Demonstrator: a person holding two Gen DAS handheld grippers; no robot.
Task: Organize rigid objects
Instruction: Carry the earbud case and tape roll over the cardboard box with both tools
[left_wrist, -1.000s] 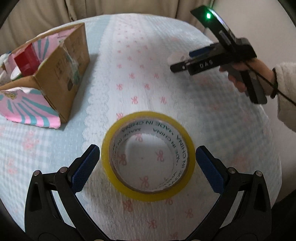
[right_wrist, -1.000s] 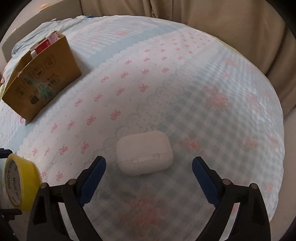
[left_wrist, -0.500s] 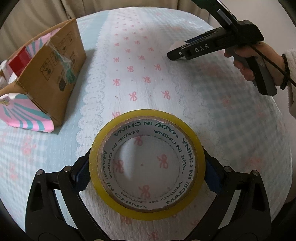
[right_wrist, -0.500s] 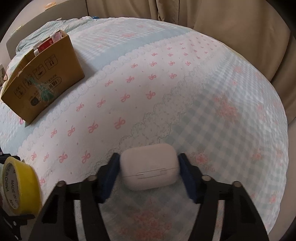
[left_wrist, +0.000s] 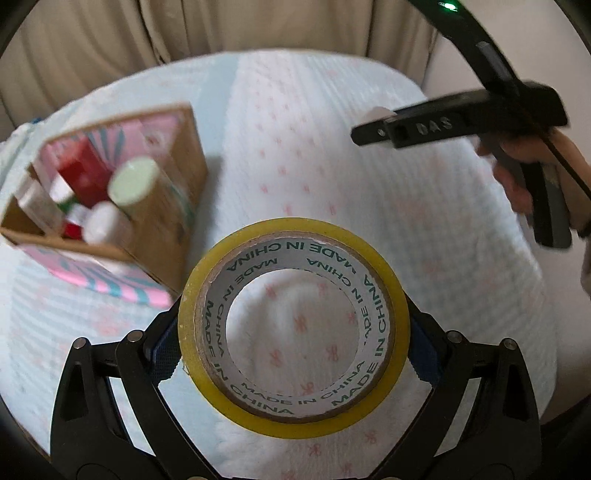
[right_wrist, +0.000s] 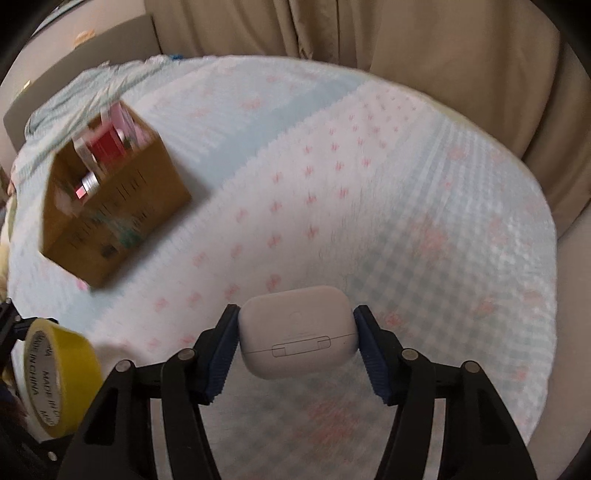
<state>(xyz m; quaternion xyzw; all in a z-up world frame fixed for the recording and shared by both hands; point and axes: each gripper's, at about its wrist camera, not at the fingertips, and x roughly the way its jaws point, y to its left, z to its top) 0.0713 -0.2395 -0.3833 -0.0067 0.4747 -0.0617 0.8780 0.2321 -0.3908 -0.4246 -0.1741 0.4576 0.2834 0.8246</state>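
Note:
A yellow tape roll (left_wrist: 295, 236) with "MADE IN CHINA" on its core is held off the bedspread, my left gripper (left_wrist: 295, 352) shut on its sides. The blue pads are mostly hidden behind the roll. In the right wrist view a white earbud case (right_wrist: 295, 317) sits between the blue pads of my right gripper (right_wrist: 297, 343), which is shut on it above the cloth. The left wrist view shows the right gripper (left_wrist: 369, 129) from the side, held by a hand (left_wrist: 517, 173), at the upper right. The tape roll (right_wrist: 70, 362) also shows at the lower left of the right wrist view.
An open cardboard box (left_wrist: 162, 206) stands on the left of the bedspread (left_wrist: 332, 110), holding a red pack, white bottles and a pale green cap. The same box (right_wrist: 122, 218) is left of centre in the right wrist view. Beige curtains (right_wrist: 406, 55) hang behind the bed.
Both grippers closed on their objects, the left on the tape roll and the right on the earbud case. Both then rose off the bedspread, so the box is seen more from above.

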